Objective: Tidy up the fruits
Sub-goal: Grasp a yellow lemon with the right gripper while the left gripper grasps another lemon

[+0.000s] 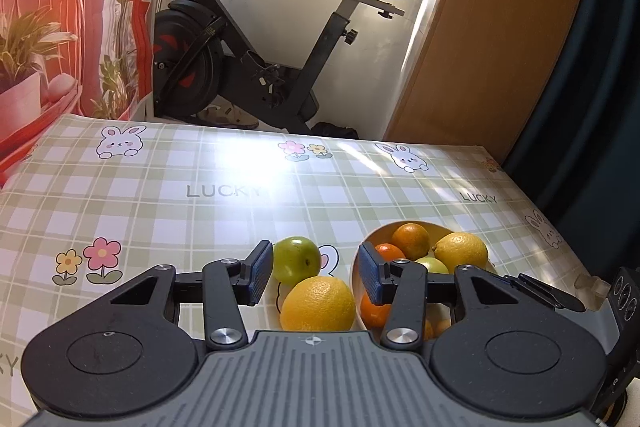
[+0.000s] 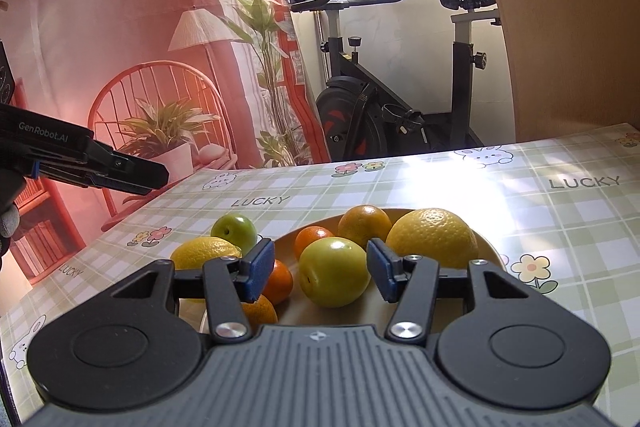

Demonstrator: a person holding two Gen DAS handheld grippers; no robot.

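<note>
Left hand-held gripper [image 1: 316, 273] – jaws spread, nothing pinched; held above the worktop [image 1: 160, 211]. Below its gap: a yellow lemon [image 1: 318, 303] and a green fruit [image 1: 298, 255], both on the cloth just left of the bowl [image 1: 380, 233]. Right hand-held gripper [image 2: 320, 269] – jaws spread, pads not pressing; a yellow-green apple [image 2: 334, 271] lies between them in the bowl beside oranges and a large yellow citrus [image 2: 434, 237].
</note>
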